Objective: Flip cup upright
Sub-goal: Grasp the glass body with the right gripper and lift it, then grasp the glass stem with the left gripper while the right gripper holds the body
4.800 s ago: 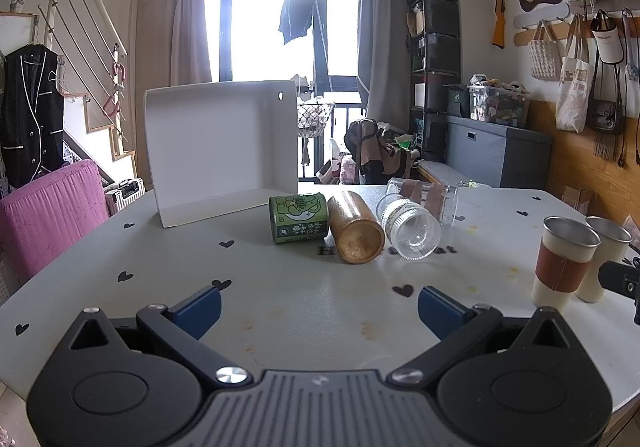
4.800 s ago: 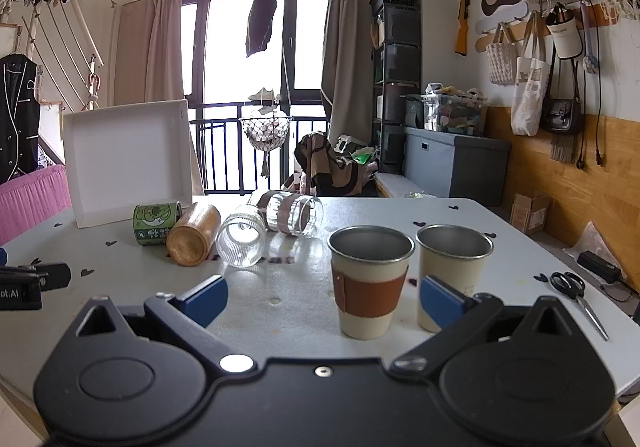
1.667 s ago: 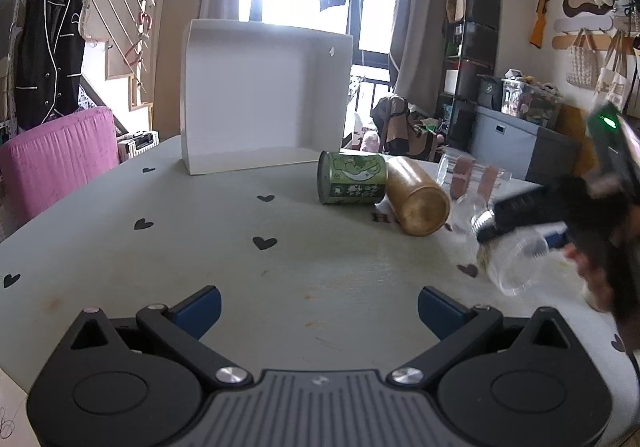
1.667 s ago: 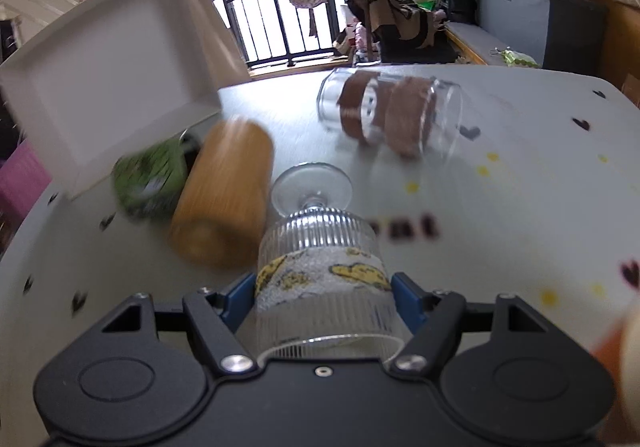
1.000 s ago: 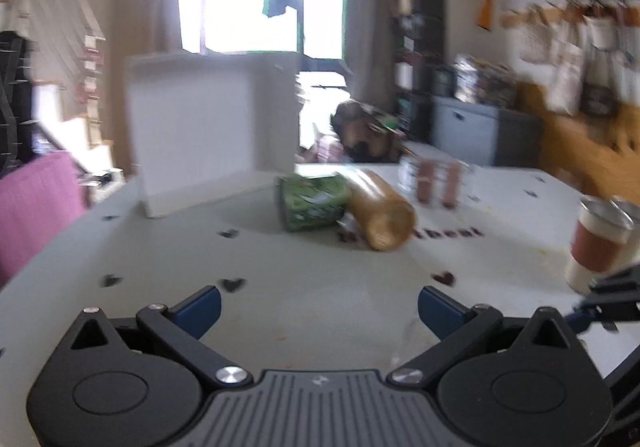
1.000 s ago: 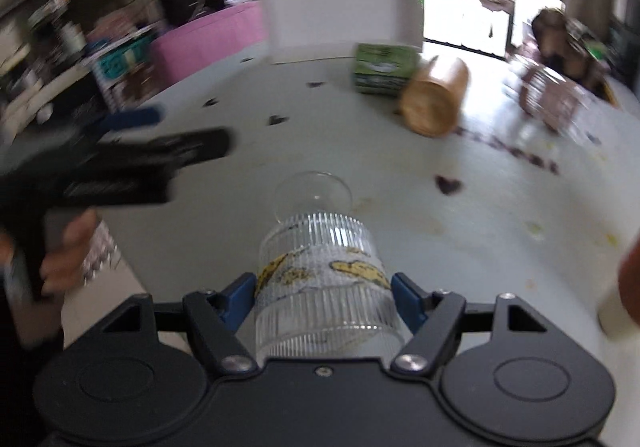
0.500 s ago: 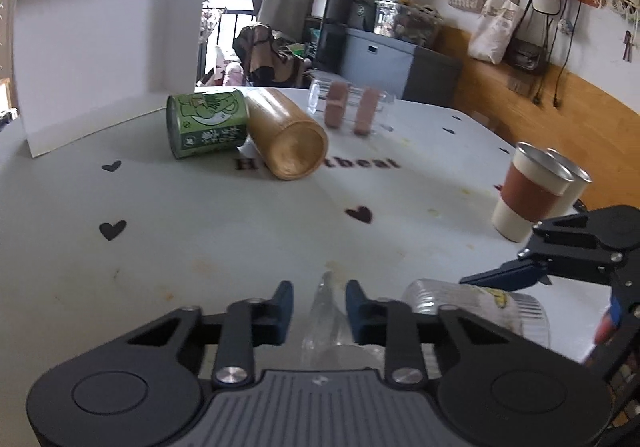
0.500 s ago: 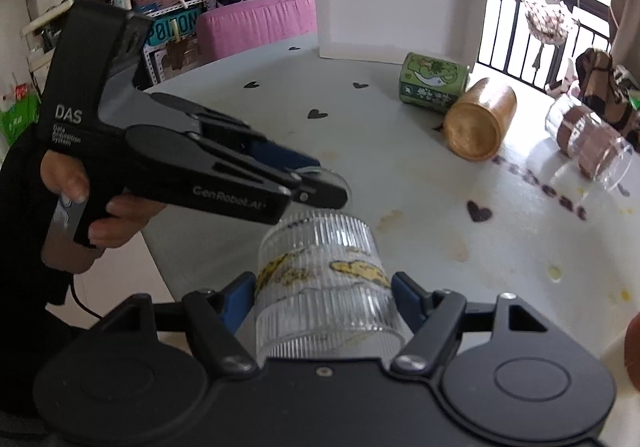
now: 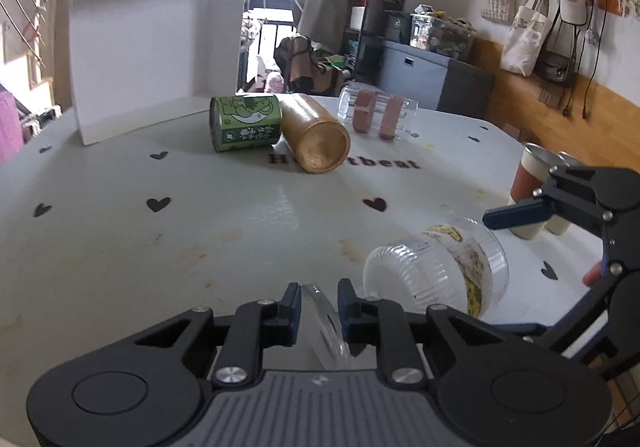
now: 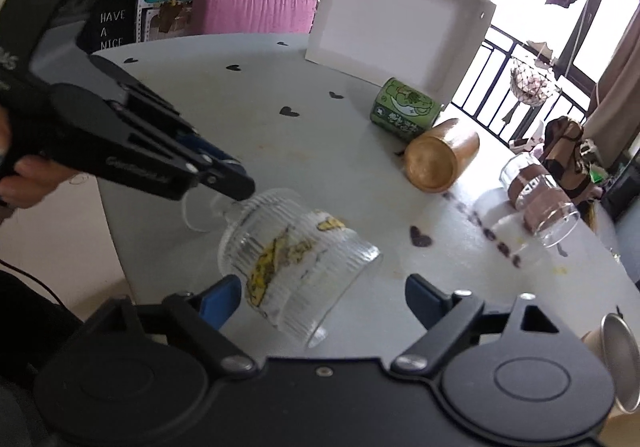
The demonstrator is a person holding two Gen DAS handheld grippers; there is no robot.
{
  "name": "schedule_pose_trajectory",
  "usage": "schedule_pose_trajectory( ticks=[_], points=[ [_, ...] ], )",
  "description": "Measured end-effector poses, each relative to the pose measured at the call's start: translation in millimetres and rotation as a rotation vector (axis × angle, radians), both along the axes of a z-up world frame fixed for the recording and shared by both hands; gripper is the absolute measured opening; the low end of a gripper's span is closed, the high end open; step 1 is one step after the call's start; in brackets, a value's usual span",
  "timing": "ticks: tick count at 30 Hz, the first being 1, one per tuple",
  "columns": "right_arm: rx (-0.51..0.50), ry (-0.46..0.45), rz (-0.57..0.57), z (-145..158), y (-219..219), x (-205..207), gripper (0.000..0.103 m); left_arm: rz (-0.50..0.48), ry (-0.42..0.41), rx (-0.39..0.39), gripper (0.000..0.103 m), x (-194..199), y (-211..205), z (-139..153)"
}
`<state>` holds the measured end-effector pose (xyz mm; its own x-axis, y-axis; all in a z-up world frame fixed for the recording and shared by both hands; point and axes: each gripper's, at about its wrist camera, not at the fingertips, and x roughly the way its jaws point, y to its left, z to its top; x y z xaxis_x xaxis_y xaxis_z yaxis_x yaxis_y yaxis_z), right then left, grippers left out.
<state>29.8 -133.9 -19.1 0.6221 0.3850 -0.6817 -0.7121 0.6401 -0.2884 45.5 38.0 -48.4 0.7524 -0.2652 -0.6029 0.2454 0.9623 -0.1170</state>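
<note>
Your ribbed glass cup [image 10: 292,259] isn't upright yet: it's hanging on its side above the near edge of the bench [image 9: 200,215], so the flip and set-down are still left. Your left tool [image 9: 319,305] reaches in from the side, pinched narrow on the cup's foot. Your right tool [image 10: 320,295] sits wide apart, level behind the bowl, gripping nothing.

The left tongs [image 9: 319,301] are pinched nearly closed, blue pads clamping the thin clear foot of the ribbed glass [image 9: 438,273] over the desk's near edge. A bare hand [image 10: 24,177] grips their black handle. The right tongs [image 10: 322,301] stand spread wide, pads off the glass on both sides, reaching in from the desk's right side.
</note>
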Motion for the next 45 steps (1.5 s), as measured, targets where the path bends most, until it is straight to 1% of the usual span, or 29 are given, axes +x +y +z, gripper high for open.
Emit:
schedule_pose_trajectory(
  ticks=[3,5,8,10,12,14,15,16,19,21,23,24,25,26,27,31,33,34,36,37,38,39,41,43,45],
  points=[
    [-0.035,-0.034,0.0,-2.5,-1.3,-2.3,0.09,-0.014,-0.004,0.038,0.029,-13.1,-6.1,4.3],
    [-0.054,-0.068,-0.027,-5.6,-3.8,-0.4,0.09,-0.032,-0.019,0.066,0.034,-21.0,-13.3,5.7],
    [-0.026,-0.058,-0.081,-10.6,-6.9,11.5,0.089,-0.017,-0.048,0.123,0.036,-26.6,-23.8,4.5],
    [-0.005,-0.06,-0.11,-14.4,-6.1,16.4,0.087,0.0,-0.059,0.135,0.036,-26.9,-26.7,3.8],
    [0.029,-0.06,-0.144,-16.9,-6.8,18.1,0.083,0.015,-0.062,0.121,0.035,-26.3,-24.5,3.5],
    [0.092,-0.041,-0.19,-13.9,-11.9,16.7,0.082,0.029,-0.057,0.093,0.028,-25.2,-20.1,3.0],
    [0.133,-0.017,-0.219,-11.5,-16.4,15.1,0.083,0.037,-0.054,0.08,0.026,-24.3,-17.9,2.4],
    [0.189,0.024,-0.26,-8.1,-22.7,15.0,0.084,0.046,-0.05,0.067,0.021,-23.1,-16.1,1.6],
    [0.407,0.193,-0.392,-4.0,-46.0,16.5,0.09,0.077,-0.028,0.045,0.012,-18.4,-16.2,-2.4],
    [0.57,0.316,-0.514,-9.5,-64.1,16.7,0.09,0.087,-0.026,0.041,0.011,-15.9,-17.4,-5.3],
    [0.711,0.449,-0.618,-22.6,-78.4,15.0,0.09,0.087,-0.03,0.027,0.011,-15.7,-16.4,-5.7],
    [0.762,0.503,-0.653,-29.9,-82.8,12.9,0.09,0.087,-0.028,0.02,0.011,-15.0,-15.7,-5.8],
    [0.811,0.544,-0.679,-36.8,-86.2,9.9,0.091,0.088,-0.028,0.015,0.011,-14.3,-15.1,-6.3],
    [0.874,0.533,-0.695,-40.1,-90.1,2.3,0.09,0.091,-0.029,0.014,0.011,-14.0,-14.9,-6.9],
    [0.915,0.549,-0.713,-43.0,-91.8,-2.2,0.09,0.096,-0.028,0.012,0.011,-15.4,-15.4,-7.8],
    [1.024,0.684,-0.699,-54.5,-87.5,-15.0,0.09,0.084,-0.038,0.027,0.011,-22.0,-21.0,-6.0],
    [1.086,0.755,-0.682,-60.6,-82.9,-14.1,0.09,0.072,-0.037,0.02,0.013,-25.1,-22.0,-5.6],
    [1.099,0.775,-0.68,-62.8,-79.4,-12.9,0.09,0.066,-0.039,0.022,0.017,-27.3,-21.9,-5.1],
    [1.131,0.779,-0.704,-66.8,-76.5,-9.0,0.09,0.056,-0.051,0.026,0.029,-32.1,-19.8,-2.5],
    [1.146,0.775,-0.708,-68.1,-75.3,-5.6,0.09,0.057,-0.064,0.03,0.04,-35.1,-18.6,-0.1],
    [1.159,0.775,-0.719,-67.4,-74.6,-1.9,0.09,0.056,-0.089,0.037,0.049,-39.0,-16.6,3.8],
    [1.168,0.77,-0.729,-67.9,-74.3,1.0,0.09,0.049,-0.117,0.043,0.052,-42.4,-14.9,8.3],
    [1.198,0.763,-0.733,-66.6,-73.8,6.6,0.09,0.013,-0.197,0.073,0.064,-48.4,-12.4,20.5],
    [1.224,0.763,-0.756,-68.4,-77.4,10.0,0.089,-0.057,-0.256,0.115,0.069,-47.8,-13.9,29.3],
    [1.258,0.764,-0.769,-70.3,-78.8,17.5,0.089,-0.138,-0.278,0.148,0.069,-36.2,-15.7,34.9]
  ],
)
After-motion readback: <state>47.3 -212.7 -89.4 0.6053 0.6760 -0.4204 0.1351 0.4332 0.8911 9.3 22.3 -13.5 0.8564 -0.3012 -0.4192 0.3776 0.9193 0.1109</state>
